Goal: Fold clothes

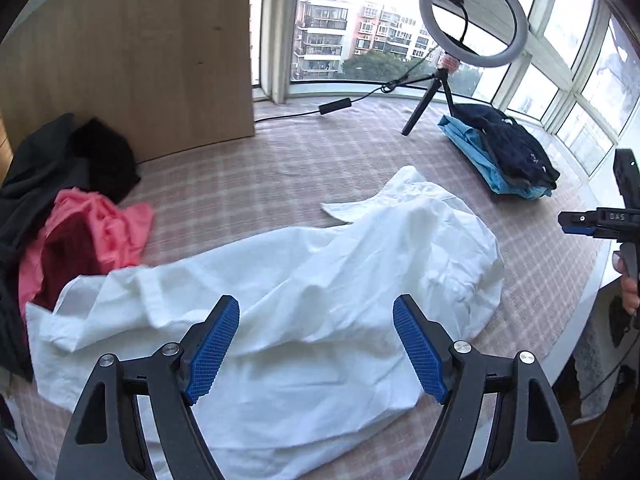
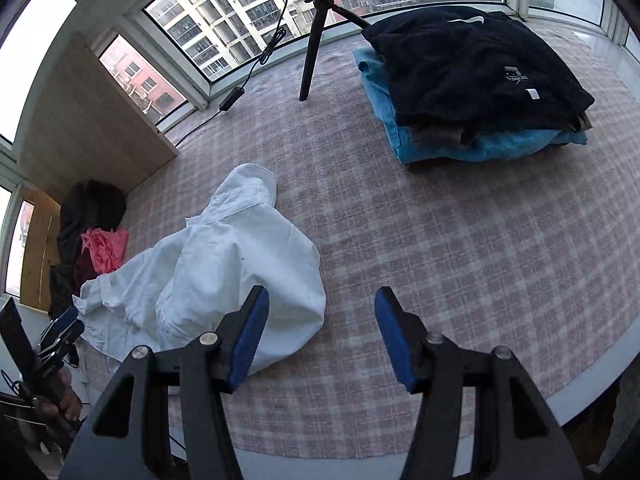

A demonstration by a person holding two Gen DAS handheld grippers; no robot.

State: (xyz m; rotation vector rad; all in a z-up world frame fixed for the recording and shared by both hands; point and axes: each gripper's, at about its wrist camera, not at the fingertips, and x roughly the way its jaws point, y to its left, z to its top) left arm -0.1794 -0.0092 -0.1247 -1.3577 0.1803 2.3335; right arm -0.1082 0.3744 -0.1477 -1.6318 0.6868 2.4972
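Both grippers, left [image 1: 316,346] and right [image 2: 322,336], spread wide, empty, above crumpled white shirt [image 1: 280,280].

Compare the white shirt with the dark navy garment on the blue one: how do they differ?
The white shirt lies crumpled and spread loose; the dark navy garment is folded. The shirt rests directly on the checked cloth; the navy one tops a stack. Neither is held.

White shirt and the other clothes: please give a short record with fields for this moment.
surface: checked cloth
white shirt: crumpled, unfolded, in the middle
folded stack: dark garment on blue one, beside the ring light tripod
unfolded pile: pink and dark clothes
left gripper: open, over shirt
right gripper: open, holding nothing
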